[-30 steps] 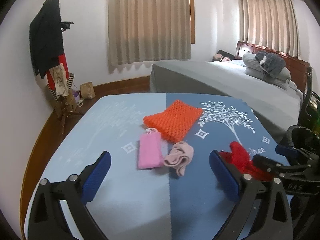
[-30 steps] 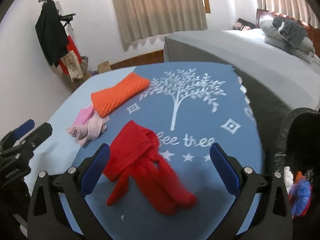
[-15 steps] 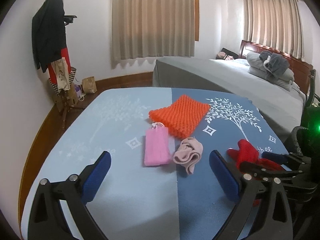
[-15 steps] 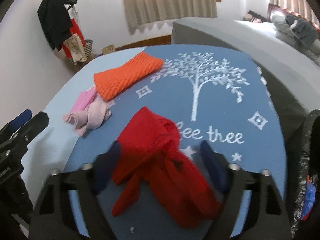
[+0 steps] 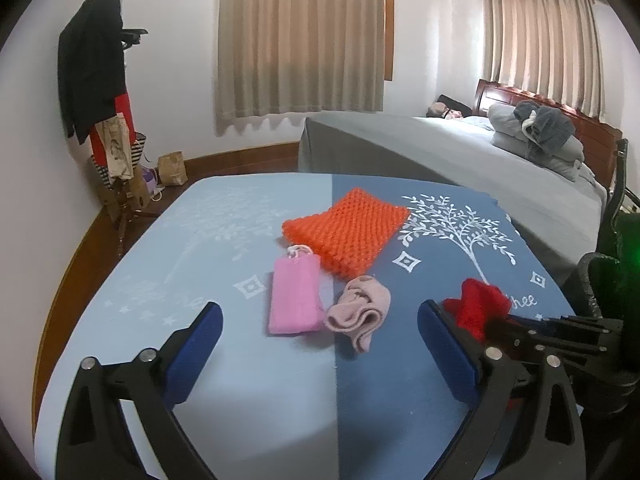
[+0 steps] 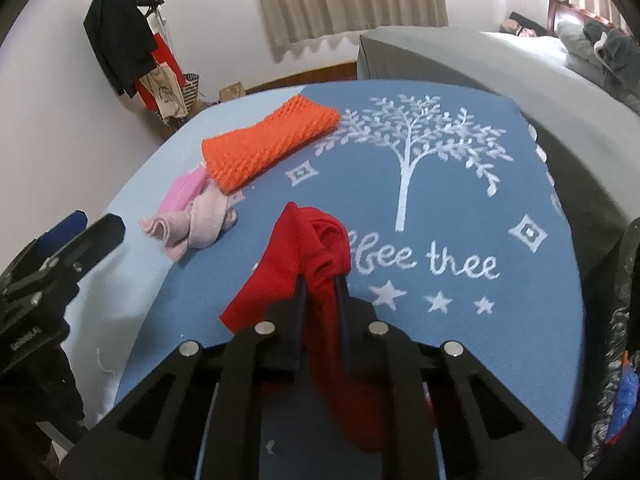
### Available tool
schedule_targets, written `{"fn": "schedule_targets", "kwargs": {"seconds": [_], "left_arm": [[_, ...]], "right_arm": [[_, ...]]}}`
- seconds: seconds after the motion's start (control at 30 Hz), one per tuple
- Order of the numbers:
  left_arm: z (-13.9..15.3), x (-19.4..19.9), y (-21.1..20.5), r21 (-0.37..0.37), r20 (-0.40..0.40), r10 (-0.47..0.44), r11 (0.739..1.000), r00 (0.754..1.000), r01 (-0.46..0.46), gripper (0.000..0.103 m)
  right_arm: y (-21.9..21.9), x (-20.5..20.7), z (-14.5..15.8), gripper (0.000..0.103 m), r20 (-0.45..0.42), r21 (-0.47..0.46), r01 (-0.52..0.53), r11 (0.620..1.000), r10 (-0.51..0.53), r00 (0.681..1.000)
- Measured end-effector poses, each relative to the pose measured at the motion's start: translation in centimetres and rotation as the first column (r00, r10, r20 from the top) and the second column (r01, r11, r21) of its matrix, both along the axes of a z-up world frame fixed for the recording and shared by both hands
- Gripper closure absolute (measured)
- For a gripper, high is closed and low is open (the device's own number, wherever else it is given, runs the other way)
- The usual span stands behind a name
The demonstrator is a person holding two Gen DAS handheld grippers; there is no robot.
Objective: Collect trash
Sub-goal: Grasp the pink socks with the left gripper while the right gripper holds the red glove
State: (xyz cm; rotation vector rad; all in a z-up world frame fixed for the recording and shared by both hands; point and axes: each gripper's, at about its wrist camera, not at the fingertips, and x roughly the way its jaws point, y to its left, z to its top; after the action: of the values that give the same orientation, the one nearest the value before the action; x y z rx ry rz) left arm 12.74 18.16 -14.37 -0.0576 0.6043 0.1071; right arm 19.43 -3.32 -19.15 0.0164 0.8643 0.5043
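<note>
A red cloth (image 6: 316, 248) lies crumpled on the blue table (image 6: 460, 200), and my right gripper (image 6: 320, 284) is shut on its near part. The cloth also shows in the left wrist view (image 5: 478, 304), pinched by the right gripper (image 5: 492, 326). My left gripper (image 5: 320, 340) is open and empty above the table's near left side. Ahead of it lie a pink pouch (image 5: 295, 296), a crumpled pale pink cloth (image 5: 360, 310) and an orange knitted piece (image 5: 348, 234).
A black trash bag (image 6: 624, 352) with coloured scraps hangs off the table's right edge. A grey bed (image 5: 460, 160) stands behind the table. A coat rack (image 5: 100, 92) with clothes stands at the far left wall.
My right gripper moved forward and down over the red cloth and closed on it. My left gripper stayed open and shifted slightly back.
</note>
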Motion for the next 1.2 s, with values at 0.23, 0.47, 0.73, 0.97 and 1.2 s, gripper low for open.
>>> {"fn": "schedule_targets", "kwargs": {"seconds": [0.23,0.47,0.73,0.97,1.2], "left_arm": [[-0.1,1.5,-1.1,-0.013,-0.004,-0.052,0.999,0.999,0.052,0.024],[-1.3,4.3,-2.1,-0.014,-0.046,-0.082,0.997,0.996,0.082,0.036],[-3.4,6.7,-2.7,-0.024,-0.154,-0.11,0.994,0.982,0.108,0.057],[-3.2,6.2,-2.0,-0.032,-0.138,-0.089,0.996,0.986,0.085,0.072],[-1.1,4.2,-2.3,-0.054,-0.047,-0.085,0.995,0.995,0.083,0.073]], "right_arm": [[-1.8,1.4,1.7,0.09,0.037,0.026,0.047,0.999,-0.048,0.998],[-3.0,2.4,1.6,0.09,0.036,0.033,0.073,0.997,-0.074,0.997],[-3.2,2.5,1.5,0.09,0.034,0.038,0.069,0.997,-0.07,0.997],[-3.1,2.0,1.6,0.09,0.033,0.042,0.061,0.997,-0.062,0.997],[-3.7,1.1,3.2,0.09,0.062,0.061,0.058,0.996,-0.062,0.996]]}}
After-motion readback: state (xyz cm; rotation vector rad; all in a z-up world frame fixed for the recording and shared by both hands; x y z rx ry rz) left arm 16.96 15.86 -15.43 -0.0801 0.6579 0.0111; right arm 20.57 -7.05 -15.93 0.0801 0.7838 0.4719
